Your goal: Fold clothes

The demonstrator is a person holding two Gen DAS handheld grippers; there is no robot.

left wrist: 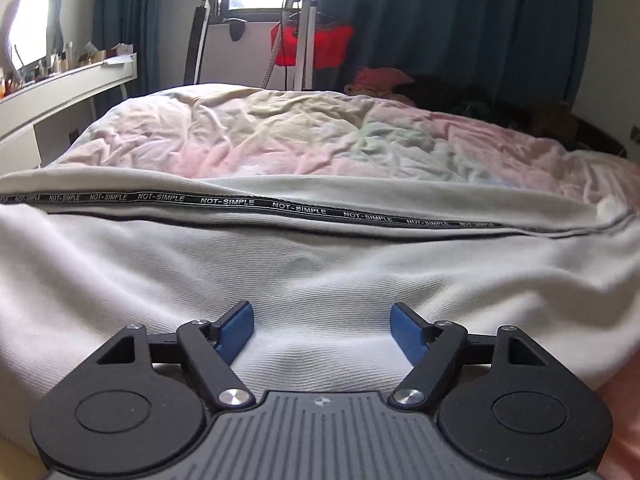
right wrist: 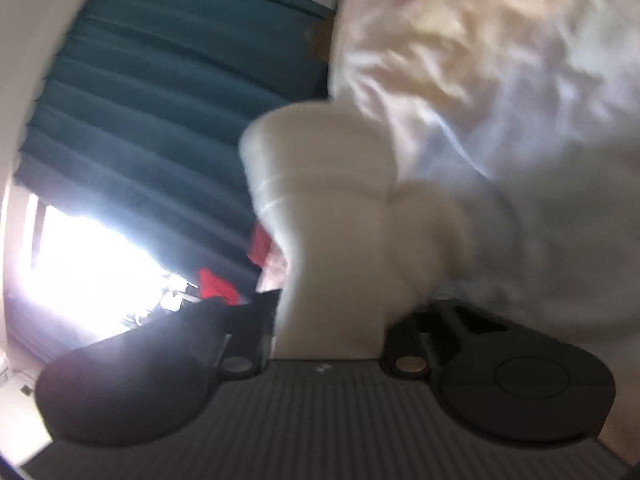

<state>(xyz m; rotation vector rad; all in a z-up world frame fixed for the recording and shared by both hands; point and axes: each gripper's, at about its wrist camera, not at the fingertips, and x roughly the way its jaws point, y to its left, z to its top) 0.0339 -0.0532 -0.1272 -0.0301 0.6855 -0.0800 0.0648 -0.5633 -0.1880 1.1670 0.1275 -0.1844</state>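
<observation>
A cream-white garment [left wrist: 320,264] with a black "NOT-SIMPLE" tape strip [left wrist: 240,202] lies spread across the near part of the bed. My left gripper [left wrist: 322,326] is open, its blue pads resting on the white cloth with a low ridge of fabric between them. In the blurred, tilted right wrist view, my right gripper [right wrist: 328,320] is shut on a bunched part of the cream garment [right wrist: 340,208], which rises from between the fingers and hides their tips.
A crumpled pastel duvet [left wrist: 304,136] covers the bed beyond the garment. A pile of clothes [left wrist: 384,80] lies at the far edge. A white desk [left wrist: 60,96] stands left, a stand with a red bag [left wrist: 312,44] by the window, teal curtains [right wrist: 160,112] behind.
</observation>
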